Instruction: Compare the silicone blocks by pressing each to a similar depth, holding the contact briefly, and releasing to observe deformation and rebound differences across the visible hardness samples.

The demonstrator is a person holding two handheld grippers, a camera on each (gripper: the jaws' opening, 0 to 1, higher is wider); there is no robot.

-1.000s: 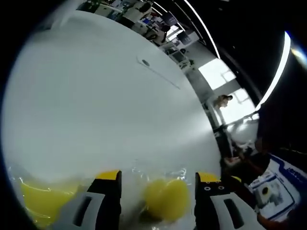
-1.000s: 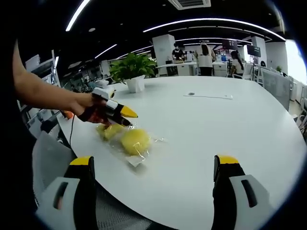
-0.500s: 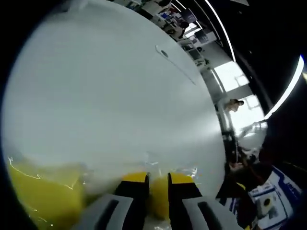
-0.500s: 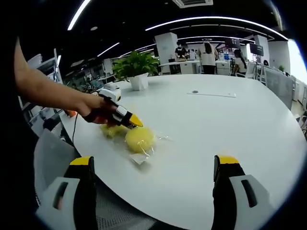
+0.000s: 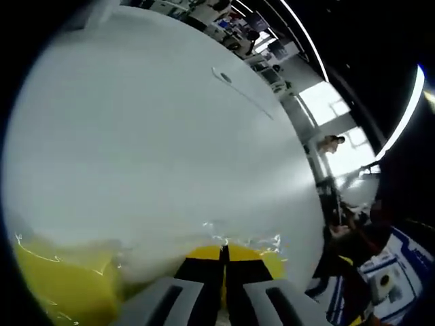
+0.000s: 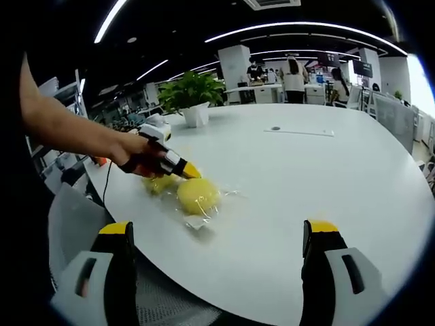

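Two yellow silicone blocks in clear plastic wrap lie near the front left edge of the white table [image 6: 326, 176]. The rounder block [image 6: 198, 195] is nearer; the other block [image 6: 158, 183] sits just behind it. A hand holds my left gripper [image 6: 190, 171], whose yellow tips touch the rounder block's upper left side. In the left gripper view its jaws stand shut together [image 5: 224, 252], with yellow block showing to the left [image 5: 54, 285] and a sliver to the right [image 5: 273, 262]. My right gripper [image 6: 219, 229] hangs open in front of the table, well apart from the blocks.
A potted plant [image 6: 190, 95] stands at the table's far left. A small dark disc [image 6: 275, 128] and a thin strip lie farther back. A mesh chair back [image 6: 75, 210] is below the table edge. People and desks fill the background.
The left jaws went from wide open around the rounder block to fully shut, tips together on it. The right gripper stayed open and nearly still.
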